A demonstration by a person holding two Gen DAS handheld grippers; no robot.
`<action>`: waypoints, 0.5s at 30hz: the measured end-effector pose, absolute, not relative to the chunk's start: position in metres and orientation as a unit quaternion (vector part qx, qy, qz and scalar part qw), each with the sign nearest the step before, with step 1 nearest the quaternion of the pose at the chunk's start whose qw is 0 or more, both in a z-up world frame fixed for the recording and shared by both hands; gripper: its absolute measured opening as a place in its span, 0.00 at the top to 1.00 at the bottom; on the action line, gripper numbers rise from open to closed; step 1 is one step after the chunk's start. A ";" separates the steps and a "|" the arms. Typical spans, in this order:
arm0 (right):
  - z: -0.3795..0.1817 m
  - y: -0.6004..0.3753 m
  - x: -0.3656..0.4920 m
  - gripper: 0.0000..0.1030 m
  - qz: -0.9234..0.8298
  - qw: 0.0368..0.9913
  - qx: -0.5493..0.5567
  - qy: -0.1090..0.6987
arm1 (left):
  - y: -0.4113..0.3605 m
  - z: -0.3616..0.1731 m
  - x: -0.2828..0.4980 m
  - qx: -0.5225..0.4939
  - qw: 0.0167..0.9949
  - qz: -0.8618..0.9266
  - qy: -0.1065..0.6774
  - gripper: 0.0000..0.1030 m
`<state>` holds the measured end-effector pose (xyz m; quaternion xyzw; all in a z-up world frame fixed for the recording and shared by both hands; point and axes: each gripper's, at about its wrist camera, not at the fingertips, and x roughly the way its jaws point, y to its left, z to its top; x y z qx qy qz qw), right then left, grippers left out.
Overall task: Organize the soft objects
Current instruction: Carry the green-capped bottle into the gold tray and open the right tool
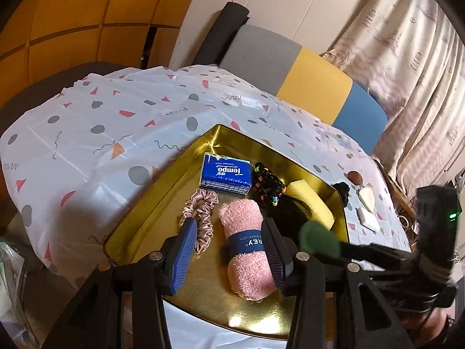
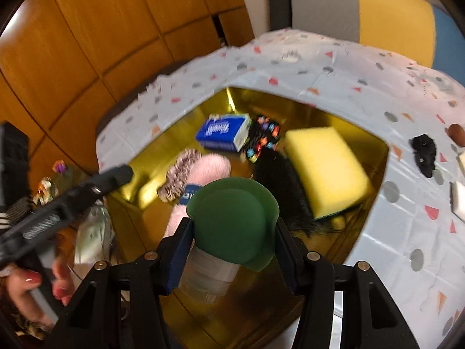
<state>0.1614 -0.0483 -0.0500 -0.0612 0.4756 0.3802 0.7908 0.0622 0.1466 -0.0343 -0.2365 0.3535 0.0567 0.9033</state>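
- Under both grippers: gold tin [image 1: 162,180] on a patterned cloth [image 1: 87,122], already holding most soft stuff.
- Ahead of R fingers: yellow sponge [image 2: 322,165] to the right, black fur piece [image 2: 279,180] just beyond the tips, tissue pack [image 2: 223,131] and bead bands [image 2: 263,139] further out.
- Right gripper [image 2: 232,232]: jaws clamped on a green-capped item [image 2: 232,218] w/ pale taped body below; it hangs over the tin's near part. Judged step: dropping it in.
- Left gripper [image 1: 229,250]: jaws apart, straddling pink towel roll [image 1: 247,244] w/o squeezing it; pink scrunchie [image 1: 200,218] just beside L finger.
- Out right of the tin: black scrunchie [image 2: 424,154] on the cloth, not yet in.
- Next, I'd say: lower R into the bare spot near the towel, release, then go for the black scrunchie.
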 end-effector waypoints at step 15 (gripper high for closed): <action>-0.061 -0.050 0.150 0.29 0.359 0.796 -0.068 0.482 | 0.135 -0.035 0.062 -0.237 0.902 0.035 0.359 0.55</action>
